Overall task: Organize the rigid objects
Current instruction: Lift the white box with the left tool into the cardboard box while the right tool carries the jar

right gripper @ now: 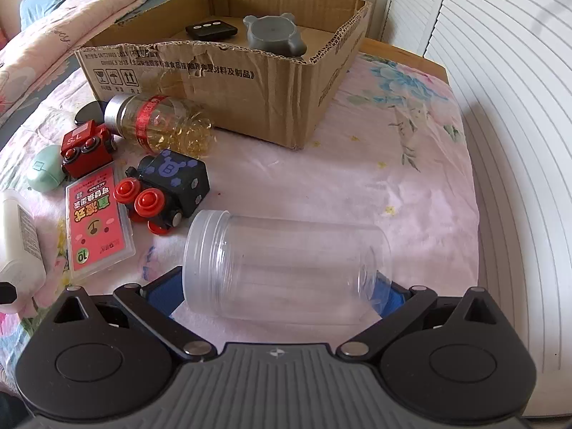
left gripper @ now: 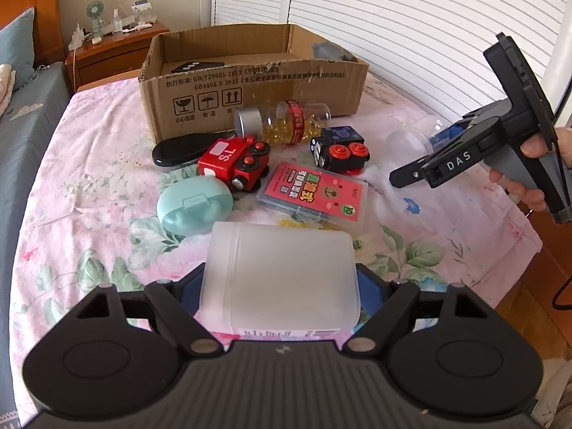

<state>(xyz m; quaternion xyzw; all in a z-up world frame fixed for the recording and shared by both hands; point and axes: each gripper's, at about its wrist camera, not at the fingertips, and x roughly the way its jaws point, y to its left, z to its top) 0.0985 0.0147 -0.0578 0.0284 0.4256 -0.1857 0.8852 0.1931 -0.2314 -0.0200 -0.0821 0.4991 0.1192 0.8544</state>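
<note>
My left gripper (left gripper: 280,282) is shut on a frosted white plastic bottle (left gripper: 279,275), held sideways just above the bed; the bottle also shows in the right wrist view (right gripper: 18,243). My right gripper (right gripper: 282,296) is shut on a clear empty jar (right gripper: 286,268) lying sideways; the gripper also shows in the left wrist view (left gripper: 429,157). An open cardboard box (left gripper: 250,85) (right gripper: 250,82) stands at the back and holds a black remote (right gripper: 211,30) and a grey lid (right gripper: 273,34).
On the floral sheet lie a capsule bottle (left gripper: 286,121), red toy train (left gripper: 234,162), black toy train (left gripper: 339,150), mint case (left gripper: 195,205), pink card box (left gripper: 314,193) and black oval case (left gripper: 178,150). White shutters stand behind on the right, a nightstand (left gripper: 118,50) left.
</note>
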